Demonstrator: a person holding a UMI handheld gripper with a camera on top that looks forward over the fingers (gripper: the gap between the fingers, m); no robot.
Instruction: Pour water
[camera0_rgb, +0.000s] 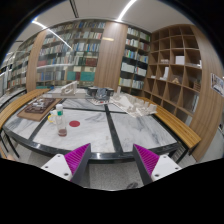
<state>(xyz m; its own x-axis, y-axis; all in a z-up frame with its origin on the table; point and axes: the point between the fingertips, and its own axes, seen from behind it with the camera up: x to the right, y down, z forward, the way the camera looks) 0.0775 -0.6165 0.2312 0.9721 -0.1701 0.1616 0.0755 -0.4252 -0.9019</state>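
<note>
My gripper (112, 160) is open and empty, its two magenta pads wide apart above the near edge of a marble-topped table (100, 128). A small clear bottle with a white cap and reddish liquid (61, 126) stands on the table beyond and left of my left finger (72, 158). A second white-capped container (52, 118) stands just behind it. Nothing is between my fingers.
A dark tray of items (38, 105) lies on the table's far left. White objects (128, 101) sit at the far right of the table. Wooden benches (177, 126) flank the table. Bookshelves (85, 55) and a cubby shelf (178, 70) line the walls.
</note>
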